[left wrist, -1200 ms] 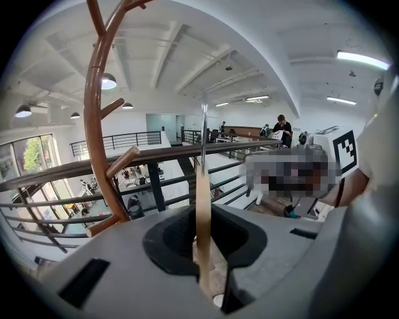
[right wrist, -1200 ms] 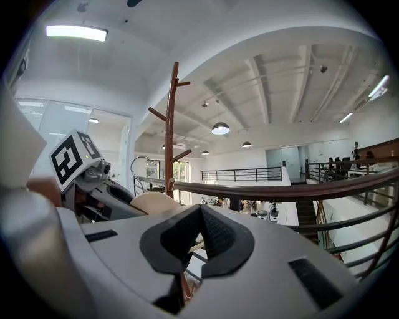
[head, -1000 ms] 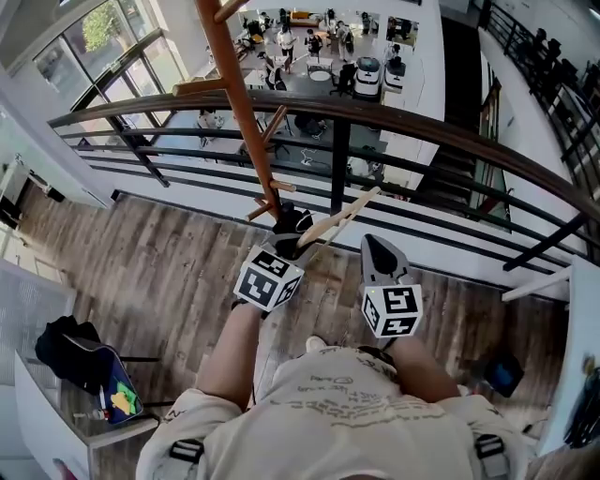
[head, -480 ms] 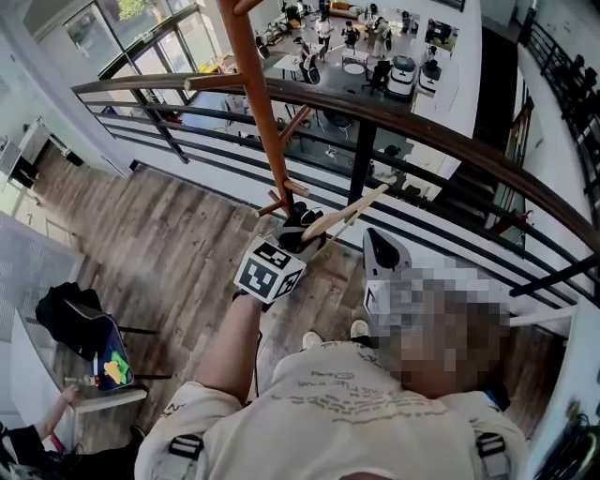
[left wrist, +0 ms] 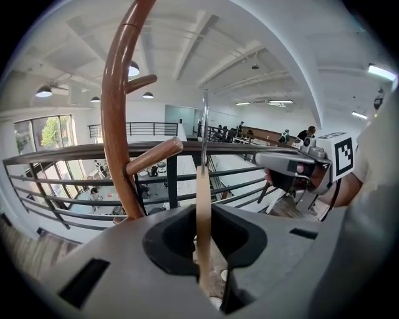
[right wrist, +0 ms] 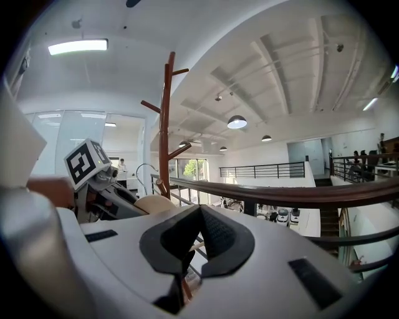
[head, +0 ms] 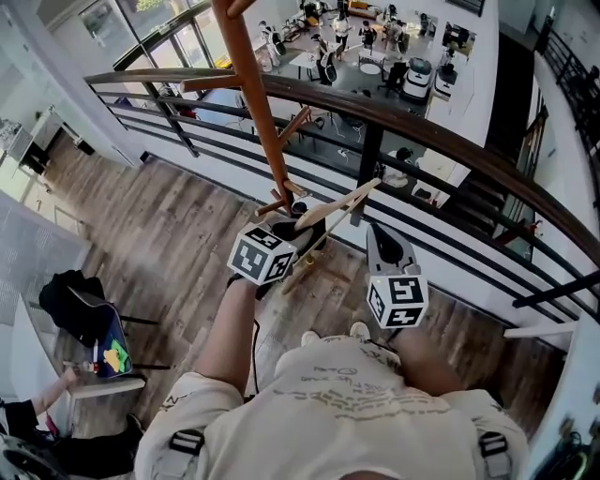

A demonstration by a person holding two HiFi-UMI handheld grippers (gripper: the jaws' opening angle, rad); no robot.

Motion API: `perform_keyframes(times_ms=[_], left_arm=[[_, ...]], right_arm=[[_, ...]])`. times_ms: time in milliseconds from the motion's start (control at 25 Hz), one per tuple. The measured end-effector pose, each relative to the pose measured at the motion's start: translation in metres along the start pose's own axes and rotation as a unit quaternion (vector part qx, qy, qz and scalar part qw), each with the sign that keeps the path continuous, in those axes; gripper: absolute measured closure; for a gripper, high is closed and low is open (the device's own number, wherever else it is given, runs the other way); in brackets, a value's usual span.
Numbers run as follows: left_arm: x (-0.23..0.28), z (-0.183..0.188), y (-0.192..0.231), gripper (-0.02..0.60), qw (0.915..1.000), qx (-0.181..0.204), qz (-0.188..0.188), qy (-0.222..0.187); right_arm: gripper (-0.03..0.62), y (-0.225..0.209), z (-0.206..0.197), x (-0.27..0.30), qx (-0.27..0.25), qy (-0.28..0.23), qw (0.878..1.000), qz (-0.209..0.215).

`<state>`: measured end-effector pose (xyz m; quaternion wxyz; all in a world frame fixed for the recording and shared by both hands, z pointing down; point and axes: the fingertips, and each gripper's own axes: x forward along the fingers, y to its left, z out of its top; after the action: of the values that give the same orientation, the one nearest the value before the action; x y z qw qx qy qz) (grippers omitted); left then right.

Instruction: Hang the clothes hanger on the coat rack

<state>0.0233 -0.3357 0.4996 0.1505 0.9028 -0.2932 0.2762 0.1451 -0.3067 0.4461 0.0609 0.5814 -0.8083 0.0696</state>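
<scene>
The clothes hanger (head: 336,206) sits just right of the coat rack (head: 258,103) pole, near its low pegs; the railing (head: 441,145) runs behind the rack.

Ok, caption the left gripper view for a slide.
Left hand-held gripper shut on a wooden clothes hanger, beside the coat rack.

You're on an upper gallery of an open-plan office, dark railing (head: 441,142) before you, desks and chairs (head: 361,28) on the floor below, tall windows (head: 183,42), pendant lamps (right wrist: 237,122) overhead.

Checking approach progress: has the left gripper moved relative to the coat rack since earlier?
Yes, slightly: left gripper has edged toward the lowest pegs of the coat rack.
</scene>
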Motion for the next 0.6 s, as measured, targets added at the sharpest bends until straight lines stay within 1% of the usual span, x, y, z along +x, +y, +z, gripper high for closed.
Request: perform_keyframes(times_ms=[240, 440, 600], left_arm=[[0.013, -0.008, 0.009, 0.524, 0.9998, -0.01, 0.001, 0.016], [0.02, -0.008, 0.014, 0.524, 0.9996, -0.025, -0.006, 0.012], [0.024, -0.008, 0.018, 0.524, 0.9995, -0.028, -0.006, 0.015]], right_arm=[[0.592, -0.012, -0.001, -0.001, 0.003, 0.0, 1.0, -0.007], [0.592, -0.018, -0.002, 0.001, 0.002, 0.002, 1.0, -0.013], [0.592, -0.02, -0.001, 0.003, 0.002, 0.004, 1.0, -0.015]])
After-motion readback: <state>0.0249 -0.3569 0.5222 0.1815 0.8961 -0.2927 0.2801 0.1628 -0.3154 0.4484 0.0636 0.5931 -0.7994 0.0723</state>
